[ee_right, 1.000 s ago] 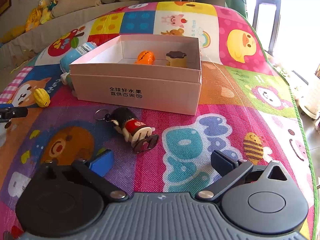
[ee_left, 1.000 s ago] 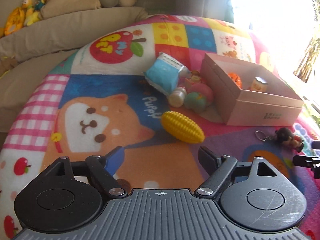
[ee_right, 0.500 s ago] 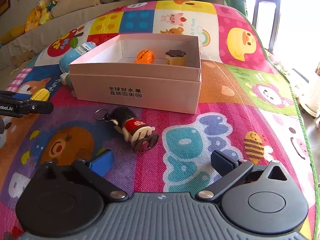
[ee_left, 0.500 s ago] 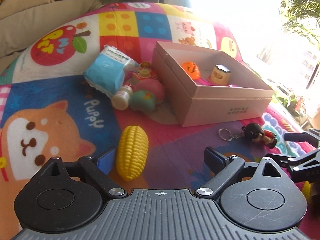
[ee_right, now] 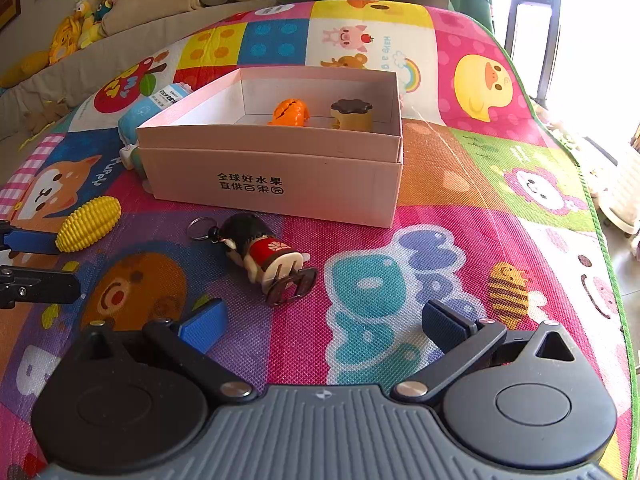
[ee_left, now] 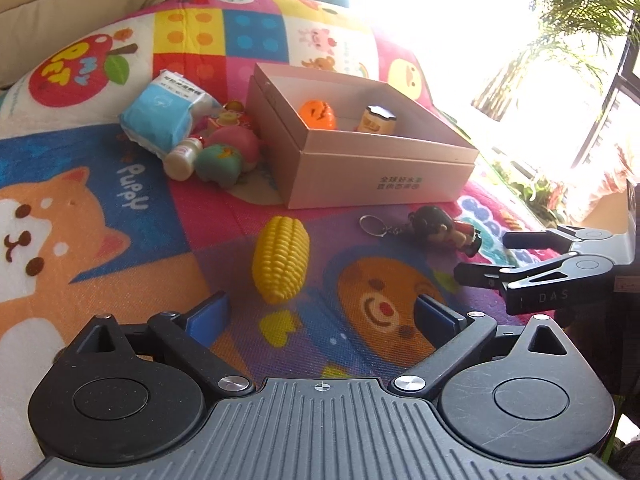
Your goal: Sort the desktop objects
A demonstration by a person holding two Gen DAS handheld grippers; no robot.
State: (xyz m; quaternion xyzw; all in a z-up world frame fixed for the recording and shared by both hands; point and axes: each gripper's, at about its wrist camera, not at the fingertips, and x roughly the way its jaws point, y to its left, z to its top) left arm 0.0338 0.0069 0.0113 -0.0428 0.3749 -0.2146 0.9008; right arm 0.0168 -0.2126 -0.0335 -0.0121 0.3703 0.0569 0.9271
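Observation:
A yellow toy corn (ee_left: pixel 281 263) lies on the colourful mat just ahead of my open, empty left gripper (ee_left: pixel 322 314); it also shows in the right wrist view (ee_right: pixel 89 222). A doll keychain (ee_right: pixel 262 258) lies ahead of my open, empty right gripper (ee_right: pixel 322 322), which also shows in the left wrist view (ee_left: pixel 484 256). The pink box (ee_right: pixel 272 176) behind them holds an orange toy (ee_right: pixel 290 112) and a brown pudding toy (ee_right: pixel 352 114).
Left of the box (ee_left: pixel 380 182) lie a blue tissue pack (ee_left: pixel 160 114), a small bottle (ee_left: pixel 182 156) and soft pink-green toys (ee_left: pixel 226 154). A sofa with plush toys (ee_right: pixel 86 20) stands behind the mat. The mat's edge (ee_right: pixel 600 220) runs along the right.
My left gripper has swung right and come closer to the corn, which now lies near its left finger. The right gripper has stayed still.

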